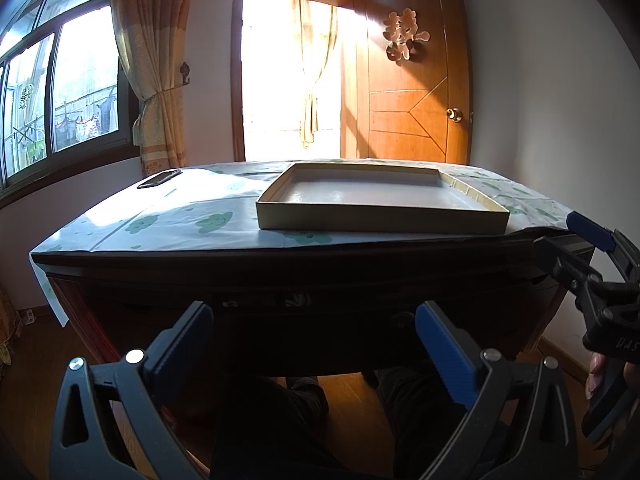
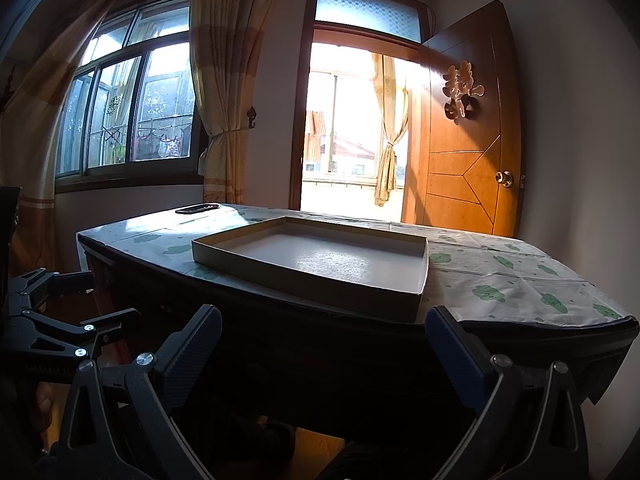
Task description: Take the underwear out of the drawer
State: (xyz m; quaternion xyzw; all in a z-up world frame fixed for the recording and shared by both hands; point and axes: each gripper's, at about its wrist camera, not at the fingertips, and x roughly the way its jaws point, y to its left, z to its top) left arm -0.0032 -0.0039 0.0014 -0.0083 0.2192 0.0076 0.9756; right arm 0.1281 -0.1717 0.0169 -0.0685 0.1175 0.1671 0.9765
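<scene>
My left gripper (image 1: 314, 344) hung below the bench's (image 1: 280, 264) front edge, jaws spread wide with nothing between them, aimed at the dark front panel. My right gripper (image 2: 324, 344) was likewise wide open and held nothing, low before the bench's front edge, toward its right corner. In the left view the right gripper (image 1: 600, 276) showed at the far right, close by the bench's right corner; in the right view the left gripper (image 2: 76, 300) showed at the far left, well apart from mine.

The drawer (image 1: 288, 302) sat just under the bench top, its front in deep shadow; a narrow gap ran along its upper edge, with something pale in it. I could not tell whether that was the underwear, or how far the drawer stood open.

On top, a shallow tray (image 1: 380, 222) lay on the patterned cloth (image 1: 180, 220), its near wall close to the front edge. The cloth ran bare to the left of the tray. A dark flat object (image 1: 159, 178) lay near the far left corner, well apart from the tray.

Under the bench there was open space, with dark legs (image 1: 280, 408) over the wood floor (image 1: 352, 384). Behind the bench stood a bright doorway (image 1: 292, 80) and an open door (image 1: 412, 80).
</scene>
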